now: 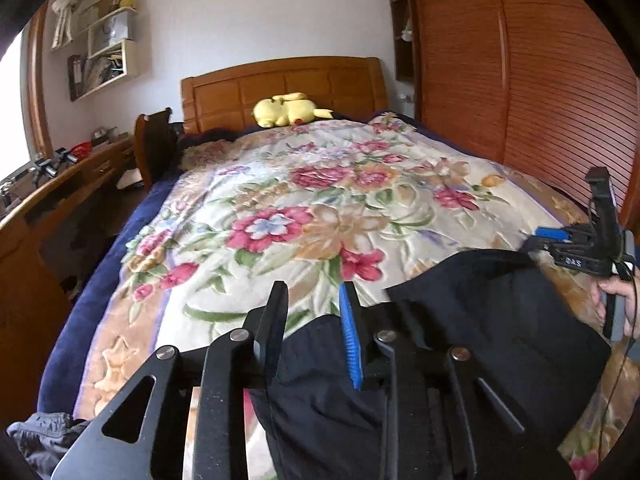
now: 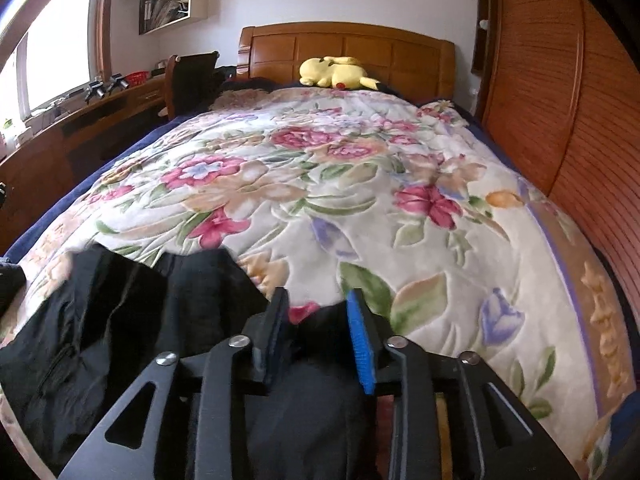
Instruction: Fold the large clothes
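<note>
Both tongs (image 1: 312, 300) (image 2: 320, 306) released over dark garment (image 1: 480, 320) at floral blanket's (image 1: 320, 200) near edge.

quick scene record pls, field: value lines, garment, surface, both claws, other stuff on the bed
garment: black garment, lying on the near end of the bed
surface: floral blanket spread over the bed
left claw: left claw, open, garment edge lying between its fingers, pads not pressing
right claw: right claw, open, dark fabric below and between its fingers
bed head: yellow plush toy against the wooden headboard
side: slatted wooden wardrobe along one side of the bed
fold state: not clear from these views
</note>
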`<control>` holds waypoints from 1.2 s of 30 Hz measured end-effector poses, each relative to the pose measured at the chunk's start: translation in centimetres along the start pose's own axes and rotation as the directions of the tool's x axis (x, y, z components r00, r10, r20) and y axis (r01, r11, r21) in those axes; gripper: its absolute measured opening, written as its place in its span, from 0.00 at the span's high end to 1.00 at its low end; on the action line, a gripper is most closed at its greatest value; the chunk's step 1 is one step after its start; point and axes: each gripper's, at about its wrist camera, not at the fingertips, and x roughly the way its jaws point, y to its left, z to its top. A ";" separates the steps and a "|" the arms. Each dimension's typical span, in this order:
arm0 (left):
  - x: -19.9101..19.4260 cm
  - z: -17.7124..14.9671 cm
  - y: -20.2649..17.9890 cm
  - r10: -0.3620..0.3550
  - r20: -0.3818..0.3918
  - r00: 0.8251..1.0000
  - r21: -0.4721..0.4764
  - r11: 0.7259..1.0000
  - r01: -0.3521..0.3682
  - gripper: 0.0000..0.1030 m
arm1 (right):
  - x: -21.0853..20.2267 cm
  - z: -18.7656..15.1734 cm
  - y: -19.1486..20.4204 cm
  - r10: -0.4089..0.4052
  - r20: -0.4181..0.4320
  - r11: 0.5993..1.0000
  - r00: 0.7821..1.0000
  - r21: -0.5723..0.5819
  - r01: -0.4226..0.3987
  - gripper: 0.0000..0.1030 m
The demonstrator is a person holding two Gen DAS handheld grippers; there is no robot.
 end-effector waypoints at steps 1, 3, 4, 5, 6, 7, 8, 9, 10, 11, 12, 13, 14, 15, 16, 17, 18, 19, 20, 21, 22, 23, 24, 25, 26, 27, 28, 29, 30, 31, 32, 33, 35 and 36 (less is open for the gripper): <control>-0.1 -0.3 -0.2 -0.012 -0.006 1.000 0.002 1.000 0.012 0.63 | -0.4 -0.1 0.0 0.006 0.005 1.000 1.000 0.000 -0.006 0.61; -0.4 -1.3 -0.7 -0.039 -0.025 0.999 0.011 0.999 0.039 0.62 | -1.2 -0.6 0.2 0.032 0.006 0.999 0.999 -0.003 -0.032 0.58; -0.6 -1.9 -1.2 -0.049 -0.032 0.998 0.017 0.999 0.049 0.58 | -1.6 -0.8 0.3 0.043 0.002 0.999 0.999 -0.006 -0.043 0.56; -0.8 -2.3 -1.4 -0.054 -0.036 0.998 0.023 0.998 0.055 0.54 | -2.1 -1.4 0.4 0.056 -0.002 0.998 0.998 -0.012 -0.056 0.56; -1.1 -2.9 -1.7 -0.062 -0.038 0.997 0.028 0.998 0.063 0.51 | -2.6 -2.0 0.5 0.069 -0.005 0.997 0.998 -0.018 -0.069 0.55; -1.4 -3.6 -2.0 -0.073 -0.041 0.997 0.030 0.997 0.074 0.41 | -3.1 -2.6 0.6 0.083 -0.010 0.996 0.997 -0.022 -0.083 0.55; -1.7 -4.3 -2.4 -0.087 -0.049 0.995 0.031 0.996 0.088 0.34 | -3.6 -3.4 0.7 0.098 -0.016 0.995 0.995 -0.028 -0.099 0.54; -2.0 -5.1 -2.8 -0.105 -0.059 0.993 0.031 0.994 0.106 0.32 | -4.2 -4.1 0.9 0.109 -0.021 0.993 0.994 -0.035 -0.110 0.54; -2.2 -5.7 -3.2 -0.115 -0.069 0.991 0.032 0.993 0.118 0.29 | -4.9 -5.1 1.1 0.116 -0.029 0.992 0.993 -0.048 -0.117 0.53; -2.5 -6.4 -3.7 -0.124 -0.078 0.989 0.034 0.991 0.127 0.28 | -5.5 -6.0 1.4 0.122 -0.034 0.990 0.992 -0.062 -0.124 0.53; -2.9 -7.3 -4.2 -0.127 -0.089 0.988 0.037 0.991 0.131 0.28 | -6.2 -7.0 1.6 0.135 -0.047 0.987 0.990 -0.079 -0.138 0.53; -3.2 -7.9 -4.4 -0.125 -0.093 0.988 0.040 0.991 0.129 0.28 | -6.8 -7.8 1.8 0.145 -0.057 0.984 0.988 -0.092 -0.150 0.53; -3.6 -8.8 -4.8 -0.119 -0.094 0.988 0.040 0.992 0.123 0.28 | -7.5 -8.8 1.9 0.154 -0.067 0.982 0.986 -0.104 -0.161 0.53; -3.9 -9.5 -5.0 -0.115 -0.101 0.988 0.036 0.992 0.119 0.28 | -8.1 -9.6 2.0 0.160 -0.075 0.980 0.984 -0.110 -0.167 0.53; -4.0 -10.3 -5.2 -0.120 -0.117 0.986 0.025 0.992 0.123 0.28 | -8.7 -10.2 2.0 0.164 -0.080 0.979 0.983 -0.110 -0.172 0.53; -4.1 -11.1 -5.3 -0.137 -0.134 0.981 0.010 0.990 0.139 0.28 | -9.3 -11.0 1.9 0.173 -0.085 0.978 0.981 -0.106 -0.181 0.53; -4.3 -12.0 -5.4 -0.155 -0.149 0.977 -0.009 0.988 0.156 0.28 | -9.8 -11.6 1.8 0.184 -0.090 0.976 0.979 -0.098 -0.193 0.53; -4.4 -12.7 -5.4 -0.163 -0.160 0.974 -0.021 0.987 0.162 0.28 | -10.2 -12.2 1.7 0.201 -0.098 0.974 0.975 -0.082 -0.209 0.53; -4.5 -13.4 -5.5 -0.166 -0.168 0.972 -0.025 0.986 0.164 0.28 | -10.6 -12.6 1.6 0.214 -0.112 0.972 0.970 -0.074 -0.223 0.53; -4.7 -14.0 -5.5 -0.165 -0.177 0.970 -0.025 0.986 0.163 0.28 | -10.8 -13.3 1.6 0.221 -0.128 0.970 0.967 -0.079 -0.232 0.53; -4.9 -14.6 -5.7 -0.150 -0.183 0.972 -0.016 0.989 0.150 0.28 | -11.0 -13.7 1.7 0.213 -0.137 0.970 0.967 -0.091 -0.227 0.53; -5.1 -14.9 -5.9 -0.133 -0.183 0.974 -0.002 0.991 0.135 0.28 | -11.2 -14.4 1.9 0.195 -0.140 0.972 0.971 -0.108 -0.210 0.53; -5.3 -15.4 -6.2 -0.109 -0.184 0.977 0.024 0.993 0.115 0.28 | -11.4 -14.9 2.0 0.178 -0.142 0.973 0.974 -0.123 -0.195 0.53; -5.5 -15.8 -6.4 -0.097 -0.185 0.978 0.038 0.994 0.106 0.28 | -11.3 -15.4 2.1 0.163 -0.149 0.974 0.975 -0.134 -0.183 0.53; -5.5 -16.1 -6.3 -0.094 -0.187 0.978 0.037 0.994 0.103 0.28 | -11.3 -15.9 2.3 0.137 -0.147 0.976 0.980 -0.150 -0.159 0.53; -5.5 -16.4 -6.2 -0.097 -0.193 0.976 0.024 0.994 0.103 0.28 | -11.3 -16.5 2.4 0.107 -0.137 0.978 0.985 -0.165 -0.129 0.53; -5.4 -16.7 -6.0 -0.103 -0.199 0.975 0.007 0.994 0.106 0.28 | -11.1 -16.9 2.6 0.092 -0.137 0.978 0.986 -0.173 -0.116 0.53; -5.2 -17.0 -5.7 -0.104 -0.203 0.974 -0.003 0.994 0.105 0.28 | -10.7 -17.4 2.5 0.089 -0.147 0.978 0.985 -0.173 -0.114 0.53; -5.1 -17.2 -5.4 -0.098 -0.205 0.974 -0.011 0.995 0.098 0.28 | -10.3 -17.8 2.5 0.095 -0.158 0.979 0.983 -0.164 -0.121 0.53; -4.9 -17.5 -5.2 -0.084 -0.206 0.975 -0.017 0.996 0.082 0.28 | -9.9 -18.3 2.3 0.106 -0.165 0.980 0.981 -0.149 -0.131 0.53; -4.8 -17.7 -5.1 -0.077 -0.208 0.975 -0.020 0.997 0.074 0.28 | -9.8 -18.5 2.2 0.114 -0.165 0.980 0.980 -0.141 -0.138 0.53; -4.6 -18.0 -5.0 -0.073 -0.211 0.975 -0.024 0.997 0.070 0.28 | -9.7 -18.6 2.1 0.120 -0.164 0.980 0.979 -0.136 -0.143 0.53; -4.3 -18.6 -4.9 -0.069 -0.213 0.975 -0.031 0.997 0.064 0.28 | -9.5 -18.1 2.1 0.128 -0.167 0.980 0.978 -0.129 -0.150 0.53; -4.2 -18.8 -4.9 -0.065 -0.214 0.975 -0.030 0.998 0.060 0.28 | -9.4 -18.0 2.1 0.131 -0.170 0.980 0.977 -0.128 -0.153 0.53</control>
